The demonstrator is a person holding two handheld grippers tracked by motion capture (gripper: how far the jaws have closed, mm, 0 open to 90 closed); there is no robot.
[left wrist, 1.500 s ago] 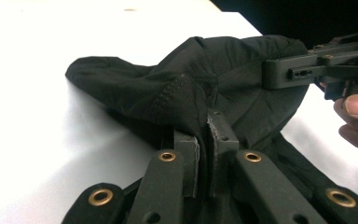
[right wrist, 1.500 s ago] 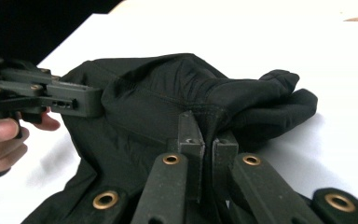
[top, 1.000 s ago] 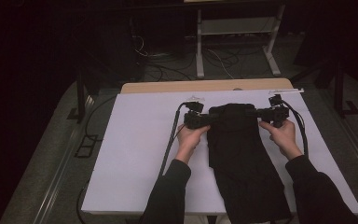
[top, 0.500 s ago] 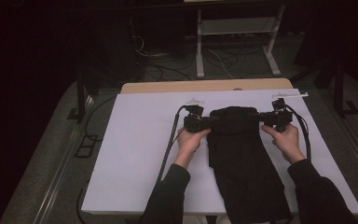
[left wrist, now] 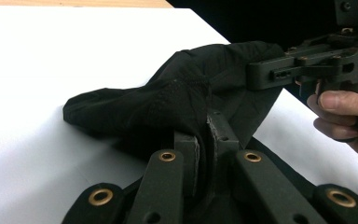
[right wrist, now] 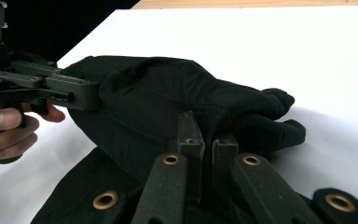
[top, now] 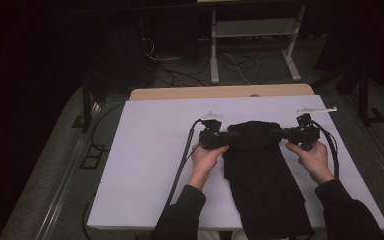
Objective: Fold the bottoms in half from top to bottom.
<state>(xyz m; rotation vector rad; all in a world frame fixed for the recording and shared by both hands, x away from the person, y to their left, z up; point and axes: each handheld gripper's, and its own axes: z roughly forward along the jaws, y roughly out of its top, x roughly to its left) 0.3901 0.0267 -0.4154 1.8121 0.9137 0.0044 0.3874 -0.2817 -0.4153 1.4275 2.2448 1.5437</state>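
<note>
A black garment [top: 265, 175] lies lengthwise on the white table [top: 150, 165], and its far end is lifted and bunched between both grippers. My left gripper [top: 226, 138] is shut on the garment's left far corner, with cloth [left wrist: 168, 102] pinched between its pads [left wrist: 207, 140]. At the right far corner, my right gripper [top: 285, 135] is shut on the fabric [right wrist: 168, 98], clamped at its tips [right wrist: 201, 137]. The left gripper view shows the right gripper [left wrist: 279, 74] biting the cloth edge. The right gripper view shows the left gripper [right wrist: 91, 95] doing the same.
A wooden strip [top: 220, 92] runs along the table's far edge. Behind it stand a metal frame [top: 252, 35] and cables on the dark floor. A small white object [top: 320, 109] lies near the far right corner. Bare white surface spreads left of the garment.
Both hands have drawn a little toward the person, carrying the garment's held end with them. Both grips are unchanged.
</note>
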